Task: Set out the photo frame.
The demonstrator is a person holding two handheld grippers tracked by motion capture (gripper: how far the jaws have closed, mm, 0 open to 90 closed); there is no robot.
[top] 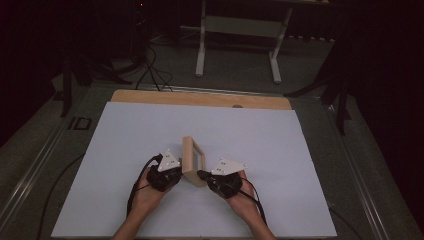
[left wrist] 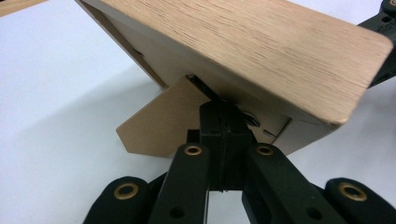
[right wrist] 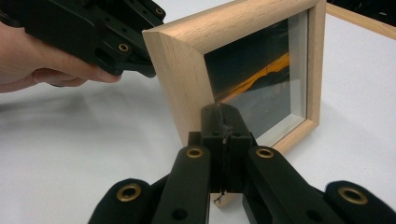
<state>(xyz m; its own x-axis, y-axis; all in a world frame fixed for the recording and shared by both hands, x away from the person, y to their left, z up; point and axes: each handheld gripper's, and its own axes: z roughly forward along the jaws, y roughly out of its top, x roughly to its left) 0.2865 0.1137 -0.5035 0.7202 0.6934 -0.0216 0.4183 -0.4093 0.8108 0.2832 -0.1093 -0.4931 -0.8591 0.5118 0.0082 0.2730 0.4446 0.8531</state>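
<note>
High view: small light-wood picture frame [top: 193,159] w/ glass front, standing on edge at centre of white sheet-covered table [top: 150,130]; bare wood strip of table along far edge. Item dim and small here, detail hard to read.

Left gripper [top: 172,172], black, grey three-cornered plate on top, lower centre-left of frame, touching frame's left side. Person's left hand [top: 147,192] behind it; forearm cut off by bottom edge.

Right gripper [top: 204,176], same build, lower centre-right, touching frame's near corner.

Left gripper view: frame back, tan board w/ fold-out cardboard easel stand [left wrist: 159,123]; top side smooth oak-grain, rounded corner. Jaws pressed together at stand's hinge; what they pinch, if anything, is hidden – can't tell.

Right gripper view: glass front [right wrist: 261,88], dark picture w/ orange streak, subject unclear. Jaws together against frame's lower corner, tips hidden by own links; grip on wood can't be confirmed. Left gripper at upper left, partly cut off.
</note>
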